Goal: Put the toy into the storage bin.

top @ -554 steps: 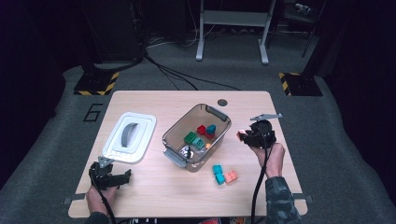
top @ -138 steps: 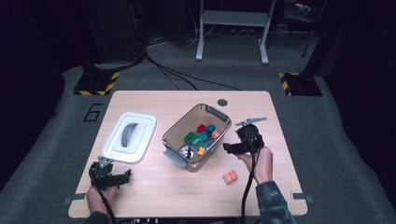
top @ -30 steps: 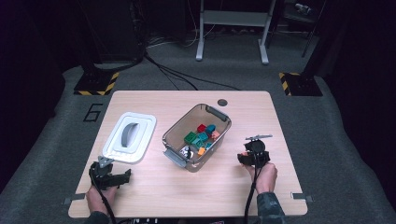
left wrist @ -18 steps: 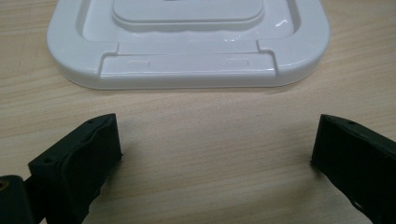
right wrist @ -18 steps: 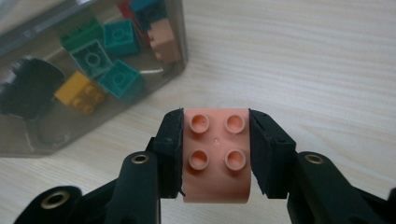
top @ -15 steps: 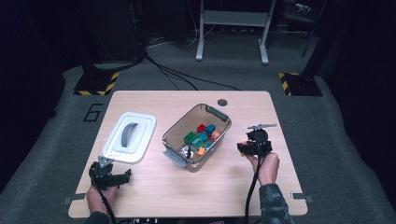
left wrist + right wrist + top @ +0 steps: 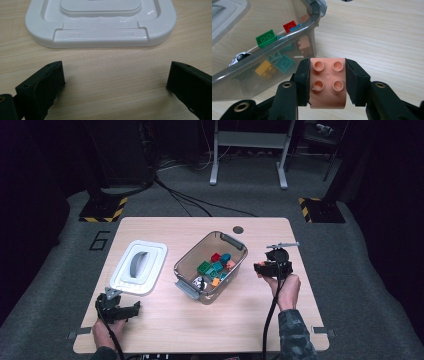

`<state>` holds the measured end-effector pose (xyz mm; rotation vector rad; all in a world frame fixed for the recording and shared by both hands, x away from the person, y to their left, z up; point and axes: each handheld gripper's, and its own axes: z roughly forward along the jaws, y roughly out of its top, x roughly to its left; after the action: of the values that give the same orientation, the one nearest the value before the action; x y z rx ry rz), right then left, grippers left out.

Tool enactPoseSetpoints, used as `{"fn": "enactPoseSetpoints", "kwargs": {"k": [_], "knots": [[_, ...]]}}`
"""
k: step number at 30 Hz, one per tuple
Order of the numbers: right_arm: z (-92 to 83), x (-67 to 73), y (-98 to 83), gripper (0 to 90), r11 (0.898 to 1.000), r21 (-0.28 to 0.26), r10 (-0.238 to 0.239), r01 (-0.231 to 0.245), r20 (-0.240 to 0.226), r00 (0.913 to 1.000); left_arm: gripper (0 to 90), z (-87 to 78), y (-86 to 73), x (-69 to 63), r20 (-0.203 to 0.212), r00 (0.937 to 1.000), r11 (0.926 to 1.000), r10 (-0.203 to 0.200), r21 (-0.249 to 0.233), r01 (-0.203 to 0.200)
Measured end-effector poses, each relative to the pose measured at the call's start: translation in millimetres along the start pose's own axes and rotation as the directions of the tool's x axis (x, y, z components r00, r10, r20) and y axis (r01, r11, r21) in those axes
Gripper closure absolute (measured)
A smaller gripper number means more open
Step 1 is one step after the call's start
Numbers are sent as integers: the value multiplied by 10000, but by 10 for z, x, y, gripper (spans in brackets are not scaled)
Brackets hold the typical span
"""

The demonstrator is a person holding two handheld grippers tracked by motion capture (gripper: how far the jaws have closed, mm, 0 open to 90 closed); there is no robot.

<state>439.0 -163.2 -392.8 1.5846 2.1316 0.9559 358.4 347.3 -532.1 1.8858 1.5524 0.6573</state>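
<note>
Wooden table (image 7: 165, 325) bears bin (image 7: 186, 269) (clear) and lid (image 7: 155, 265).

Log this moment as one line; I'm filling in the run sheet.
right gripper: shut on salmon brick, beside bin | left gripper: open, resting near white lid | phase: carrying brick to bin

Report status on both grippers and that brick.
Right gripper shut on pink brick, beside the bin. Left gripper open, empty, near white lid. Nothing in the way.
</note>
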Motion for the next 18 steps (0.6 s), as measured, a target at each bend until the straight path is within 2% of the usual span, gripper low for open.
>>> {"fn": "enactPoseSetpoints", "kwargs": {"k": [8,18], "knots": [[-92,10,150,588,9996,-254,-156,156,12,9999,12,0,0,-1,7,10000,10000,-8,4,8],[-163,99,374,588,9974,-551,-469,465,-61,9989,12,-1,-1,-1,7,10000,10000,-10,8,10]]}}
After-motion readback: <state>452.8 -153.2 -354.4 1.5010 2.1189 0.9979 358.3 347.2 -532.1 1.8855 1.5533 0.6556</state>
